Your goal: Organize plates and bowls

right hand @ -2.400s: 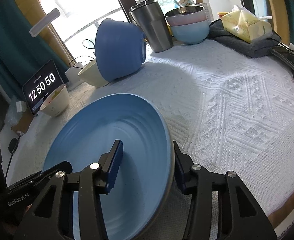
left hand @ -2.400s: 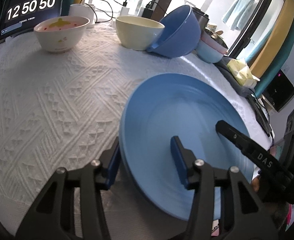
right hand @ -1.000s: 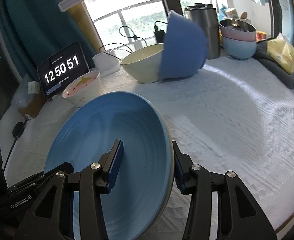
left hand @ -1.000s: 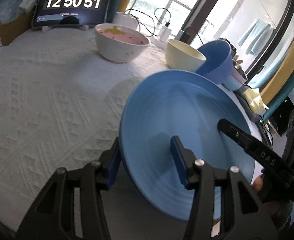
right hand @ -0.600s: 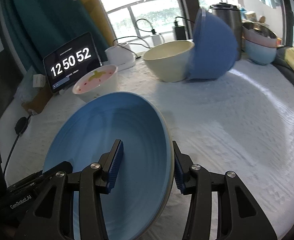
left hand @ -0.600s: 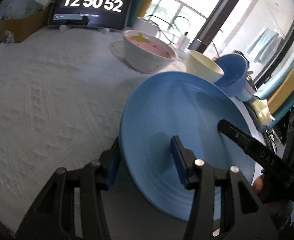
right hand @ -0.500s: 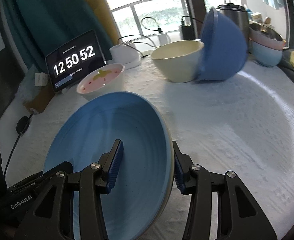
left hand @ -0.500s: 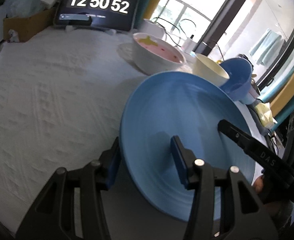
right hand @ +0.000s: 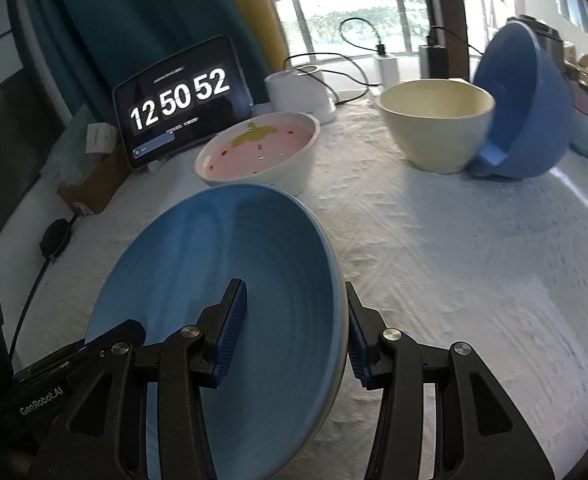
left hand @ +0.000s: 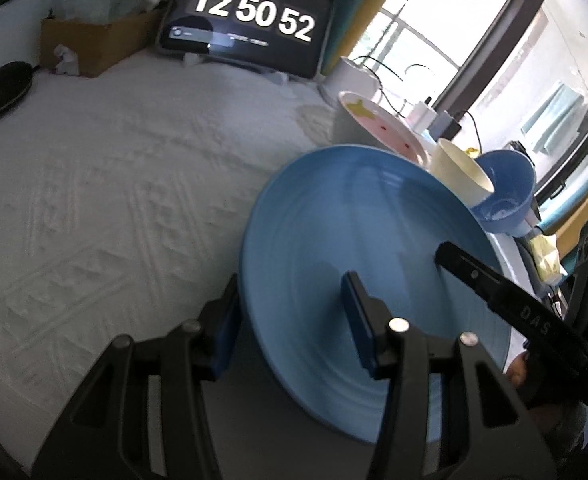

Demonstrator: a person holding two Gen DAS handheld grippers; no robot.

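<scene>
So both grippers, left gripper (left hand: 290,316) and right gripper (right hand: 294,328), clamp opposite rims of the blue plate (right hand: 230,288), keeping it balanced; pink bowl (right hand: 258,148) sits at 12 o'clock

Left tool (left hand: 290,320), right tool (right hand: 294,332): pads clamped, angled downward.

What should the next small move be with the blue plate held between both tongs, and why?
Probably lower the blue plate onto the bare cloth: both the left tongs and right tongs grip its opposite rims, and it appears lifted.
</scene>
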